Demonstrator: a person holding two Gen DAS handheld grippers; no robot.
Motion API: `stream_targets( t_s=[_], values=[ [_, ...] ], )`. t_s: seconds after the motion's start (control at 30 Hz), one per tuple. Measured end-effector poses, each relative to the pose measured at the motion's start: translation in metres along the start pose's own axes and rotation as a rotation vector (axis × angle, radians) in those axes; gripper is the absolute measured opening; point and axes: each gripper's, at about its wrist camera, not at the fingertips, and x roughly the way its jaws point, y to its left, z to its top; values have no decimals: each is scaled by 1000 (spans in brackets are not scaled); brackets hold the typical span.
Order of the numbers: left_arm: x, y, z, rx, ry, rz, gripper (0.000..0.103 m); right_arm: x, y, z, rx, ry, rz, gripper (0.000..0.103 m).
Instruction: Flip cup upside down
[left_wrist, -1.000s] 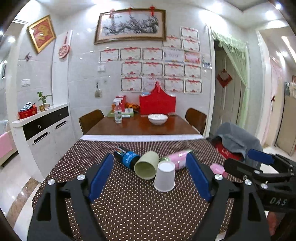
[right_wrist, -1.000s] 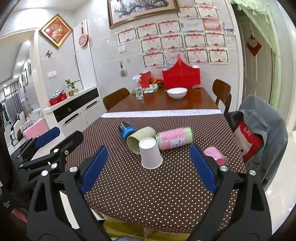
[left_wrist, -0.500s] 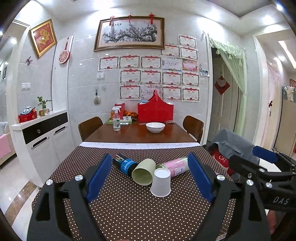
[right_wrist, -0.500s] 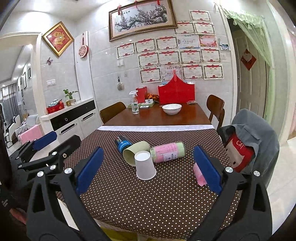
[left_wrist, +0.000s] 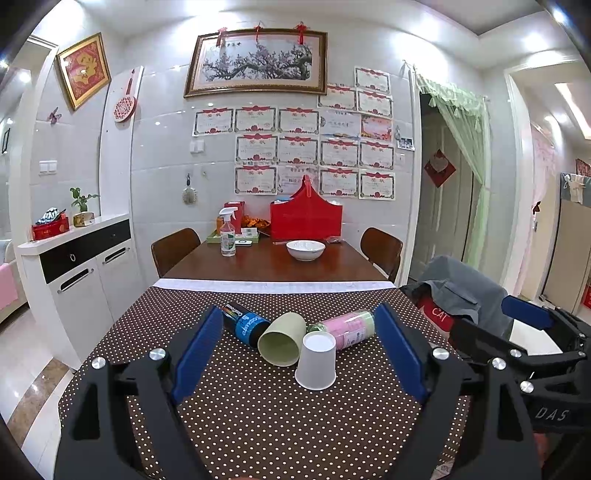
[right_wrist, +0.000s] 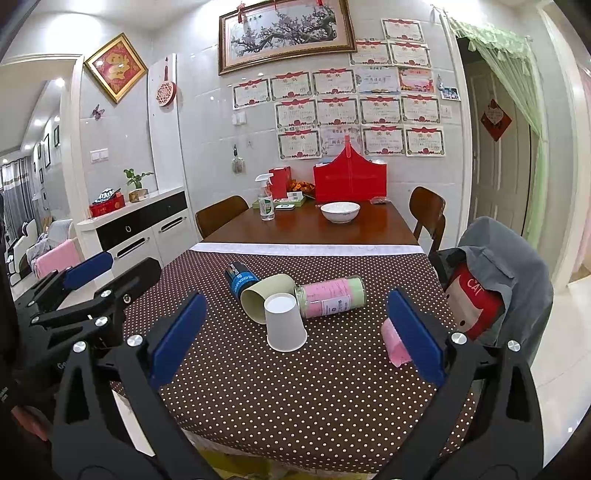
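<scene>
Here, the white paper cup (left_wrist: 316, 365) stands upside down on the dotted desk (left_wrist: 258, 424).
It sits beyond both tongs, left (left_wrist: 295, 350) and right (right_wrist: 295, 334), each spread apart and empty; a green cup (left_wrist: 280, 339) lies tipped just behind it.

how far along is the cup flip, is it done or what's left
It looks done: the white paper cup stands rim-down on the dotted tablecloth, closed base on top. Nothing is in hand: the left gripper and right gripper are both open, short of the cup. The green cup lies on its side; whether it needs flipping too, I cannot tell.
</scene>
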Motion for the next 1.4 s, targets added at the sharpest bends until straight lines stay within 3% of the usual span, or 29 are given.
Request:
stream_targets(
  t_s=[1.4],
  values=[
    [7, 1, -2, -2, 14, 14, 83, 13, -5, -5, 16, 34, 16, 97]
  ],
)
